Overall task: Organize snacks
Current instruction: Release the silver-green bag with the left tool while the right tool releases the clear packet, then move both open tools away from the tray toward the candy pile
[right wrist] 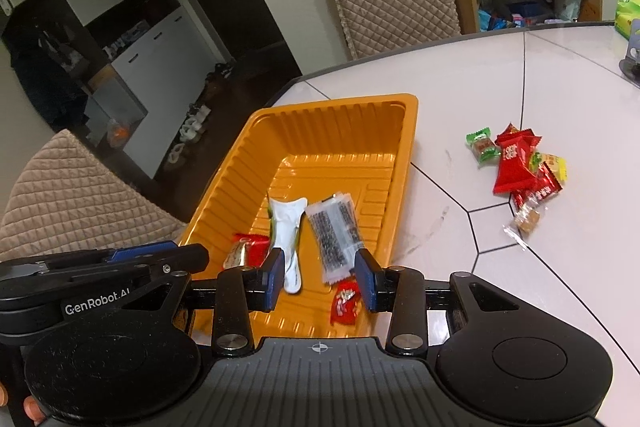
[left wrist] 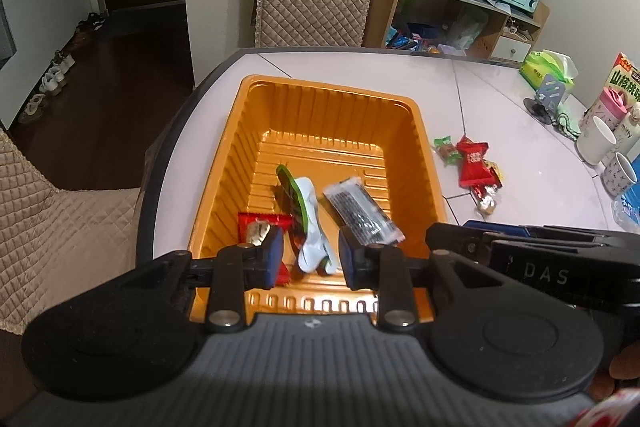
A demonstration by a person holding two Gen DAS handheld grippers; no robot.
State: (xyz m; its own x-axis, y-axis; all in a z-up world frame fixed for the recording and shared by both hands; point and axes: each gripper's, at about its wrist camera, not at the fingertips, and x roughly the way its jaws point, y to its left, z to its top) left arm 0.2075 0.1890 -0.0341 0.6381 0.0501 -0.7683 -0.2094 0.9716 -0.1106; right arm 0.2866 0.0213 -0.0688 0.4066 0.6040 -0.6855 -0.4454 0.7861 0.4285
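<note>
Your left gripper (left wrist: 311,254) hangs above the near end of the orange tray (left wrist: 224,155), fingers set at a narrow gap with nothing between the pads; the snacks seen through the gap lie down on the tray floor. Your right gripper (right wrist: 320,279) sits over the same near end, its gap a bit wider, also empty. In the tray: a white-and-green packet (right wrist: 286,227), a clear packet with dark contents (right wrist: 332,231), a red wrapper with a gold sweet (right wrist: 244,251) toward the left wall, and a small red packet (right wrist: 344,303) near the front wall. Still out on the white table (right wrist: 560,87), well right of the tray: a loose cluster with a green sweet (right wrist: 482,145), a large red packet (right wrist: 512,163), and smaller wrappers touching it.
</note>
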